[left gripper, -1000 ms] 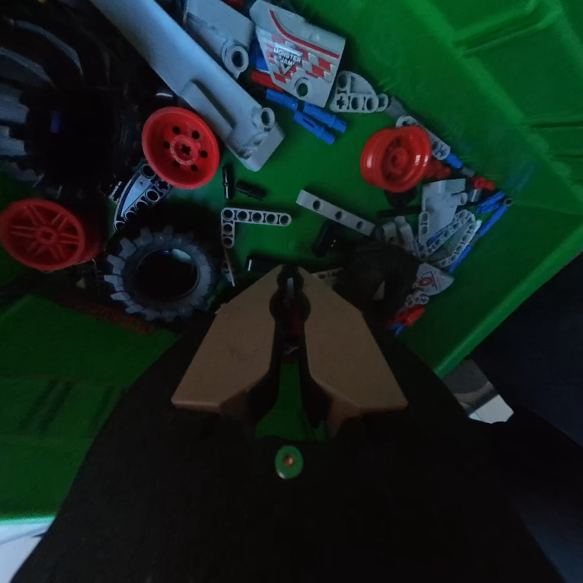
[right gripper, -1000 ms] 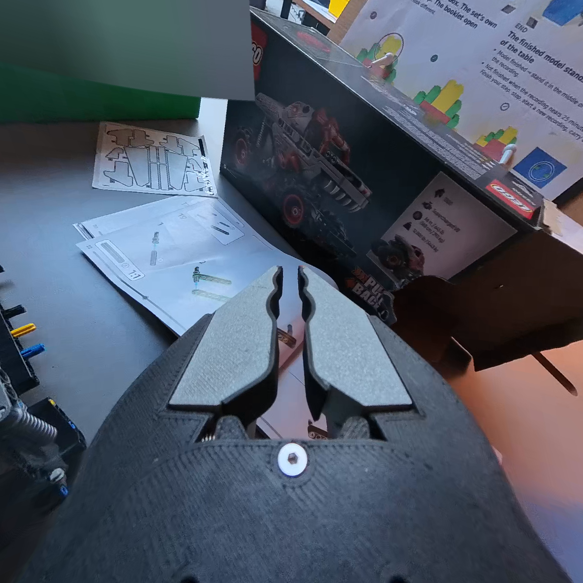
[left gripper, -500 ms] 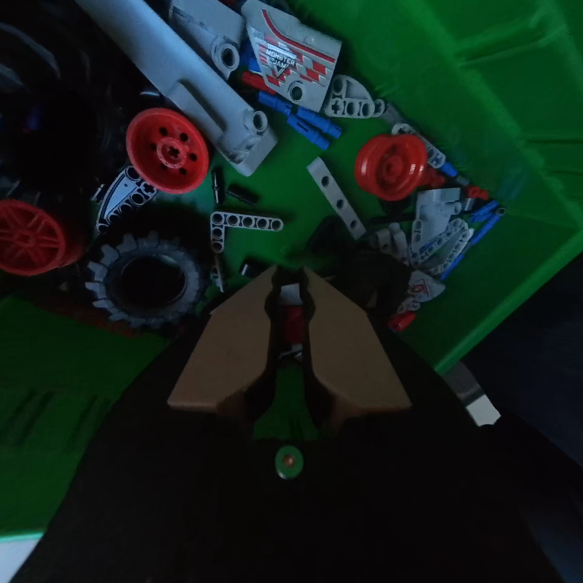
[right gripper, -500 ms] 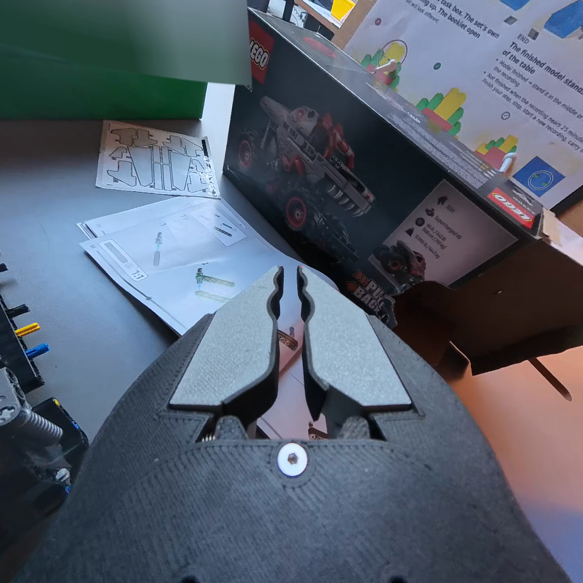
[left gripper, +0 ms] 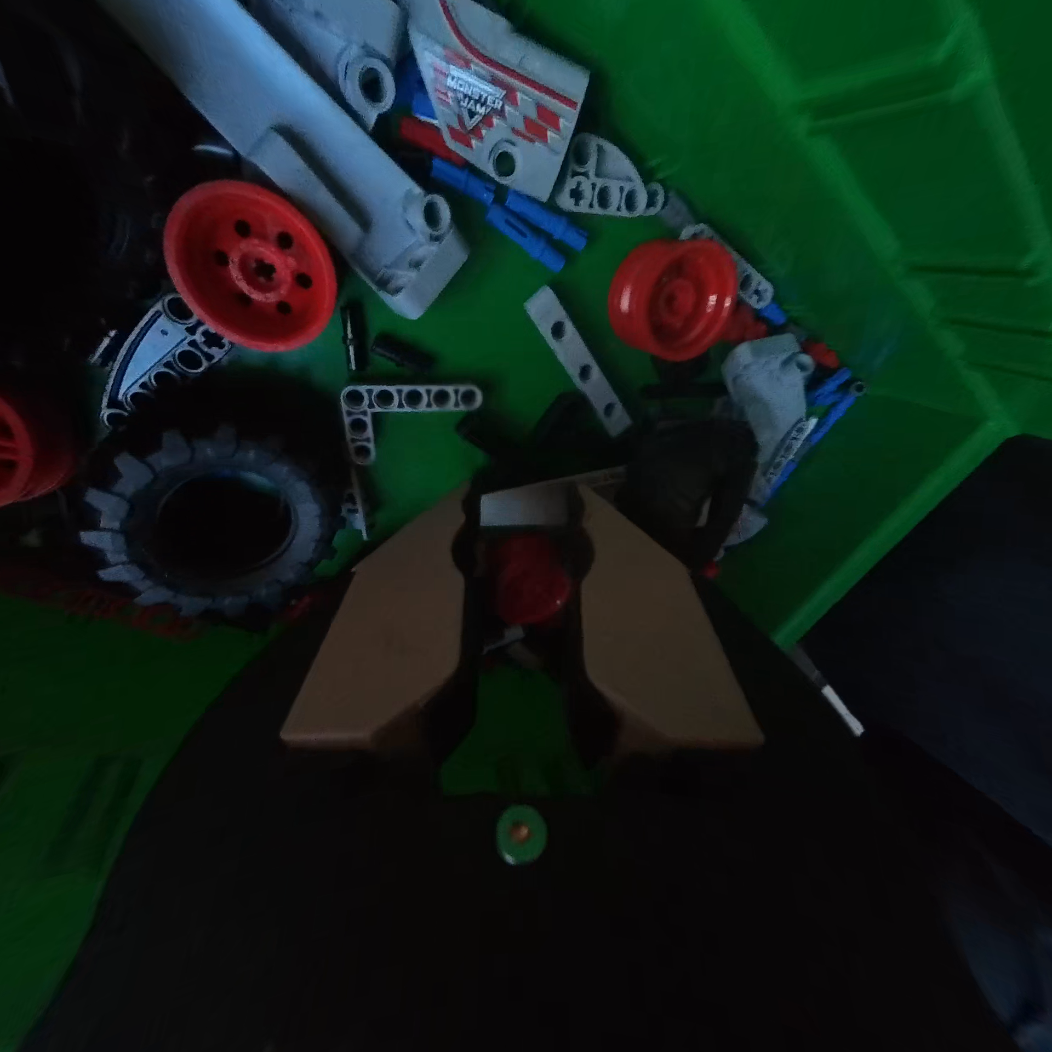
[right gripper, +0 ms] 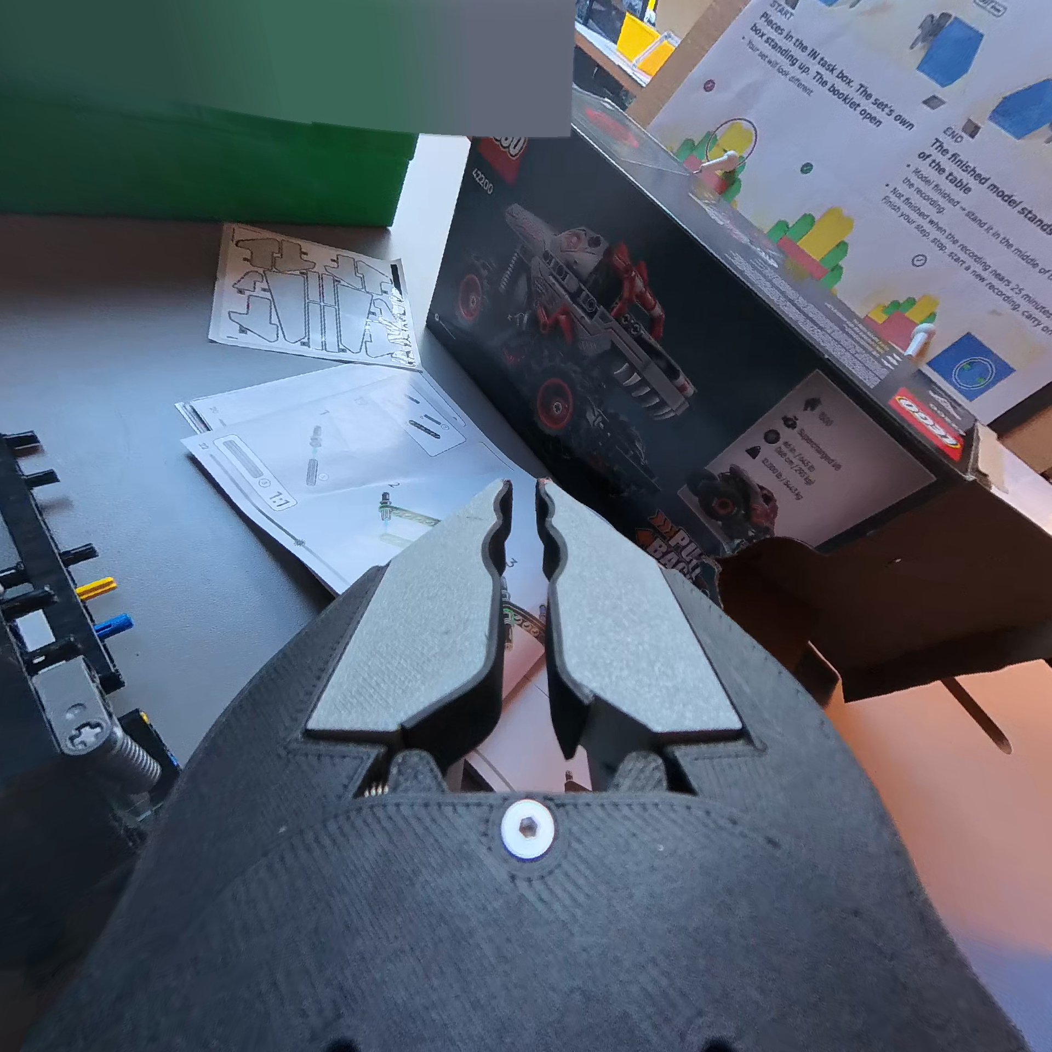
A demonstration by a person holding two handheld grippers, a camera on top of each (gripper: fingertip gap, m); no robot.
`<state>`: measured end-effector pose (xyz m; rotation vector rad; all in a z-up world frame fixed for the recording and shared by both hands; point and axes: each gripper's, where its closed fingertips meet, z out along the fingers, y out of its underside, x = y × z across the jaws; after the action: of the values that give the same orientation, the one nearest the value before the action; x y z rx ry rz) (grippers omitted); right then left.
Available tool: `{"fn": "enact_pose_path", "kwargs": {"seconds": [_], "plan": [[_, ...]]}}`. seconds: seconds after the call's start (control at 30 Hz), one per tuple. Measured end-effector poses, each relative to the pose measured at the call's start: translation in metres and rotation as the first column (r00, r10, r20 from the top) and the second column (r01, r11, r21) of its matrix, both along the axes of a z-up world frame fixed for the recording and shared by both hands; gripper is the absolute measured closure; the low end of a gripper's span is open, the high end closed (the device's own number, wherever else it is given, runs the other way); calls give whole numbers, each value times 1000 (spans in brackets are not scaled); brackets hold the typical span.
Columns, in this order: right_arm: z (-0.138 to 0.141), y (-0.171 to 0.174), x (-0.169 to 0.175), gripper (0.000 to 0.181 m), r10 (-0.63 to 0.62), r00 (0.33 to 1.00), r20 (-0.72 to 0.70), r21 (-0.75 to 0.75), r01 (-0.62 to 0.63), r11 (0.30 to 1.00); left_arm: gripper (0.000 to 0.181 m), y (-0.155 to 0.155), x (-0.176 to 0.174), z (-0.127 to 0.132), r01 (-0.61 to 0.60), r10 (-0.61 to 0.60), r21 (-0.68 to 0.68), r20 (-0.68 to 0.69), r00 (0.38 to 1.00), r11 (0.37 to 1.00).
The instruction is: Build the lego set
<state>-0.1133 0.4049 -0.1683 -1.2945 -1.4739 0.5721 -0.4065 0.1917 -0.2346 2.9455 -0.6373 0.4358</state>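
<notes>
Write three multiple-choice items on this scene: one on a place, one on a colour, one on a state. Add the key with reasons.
1. The sticker sheet lies
A. inside the box
B. on the table, between the bin and the booklet
C. on top of the box

2. The hub just above the tyre is
A. red
B. yellow
C. blue

3. The right gripper holds
A. a pin
B. nothing
C. the booklet

Key:
1 B: the sheet lies flat on the grey tabletop, with the green bin behind it and the open booklet in front.
2 A: the hub's face is plainly red.
3 B: the fingers stand nearly together, with only the booklet's page seen through the gap.
</notes>
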Motion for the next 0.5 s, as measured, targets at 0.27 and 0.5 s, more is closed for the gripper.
{"fn": "enact_pose_path", "kwargs": {"seconds": [0.27, 0.5], "plan": [[-1, -1, 0, 176, 3, 1000, 11, 9, -3, 1000, 157, 8, 2, 1, 2, -2, 30, 17, 1000, 1000], [-6, -2, -2, 177, 11, 1000, 27, 2, -11, 1000, 166, 18, 2, -3, -27, 26, 38, 29, 999, 999]]}}
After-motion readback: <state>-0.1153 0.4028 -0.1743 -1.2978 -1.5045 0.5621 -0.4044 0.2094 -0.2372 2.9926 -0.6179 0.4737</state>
